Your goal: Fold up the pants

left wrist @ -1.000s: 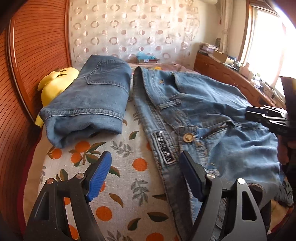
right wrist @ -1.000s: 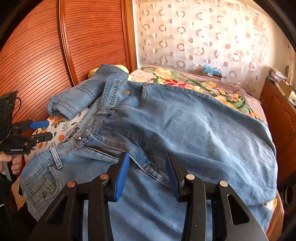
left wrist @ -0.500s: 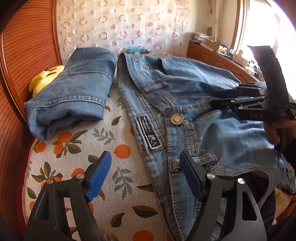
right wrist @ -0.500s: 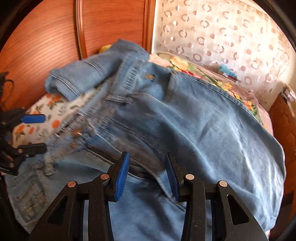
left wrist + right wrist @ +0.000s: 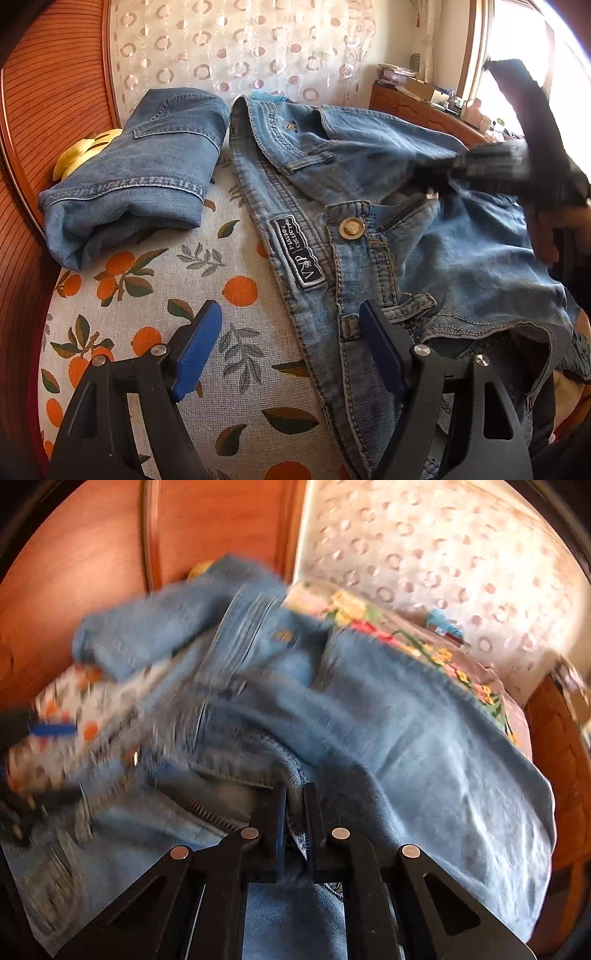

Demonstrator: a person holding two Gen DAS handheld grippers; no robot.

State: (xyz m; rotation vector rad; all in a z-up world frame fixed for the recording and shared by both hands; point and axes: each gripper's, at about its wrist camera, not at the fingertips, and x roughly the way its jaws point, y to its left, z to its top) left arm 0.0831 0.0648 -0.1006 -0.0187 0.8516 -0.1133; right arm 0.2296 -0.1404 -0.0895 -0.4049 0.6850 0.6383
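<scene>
right hand-held gripper [image 5: 294,812]: closing, pinching jeans [image 5: 424,240] fabric | left hand-held gripper [image 5: 291,350]: wide open, empty, over waistband edge | folded jeans [image 5: 136,177] at headboard edge, bed [image 5: 147,314] bare between

Left view: looked steeply down from close above the jeans [image 5: 424,236] waistband.
Right view: pressed against the denim.
Shared: same jeans.
</scene>
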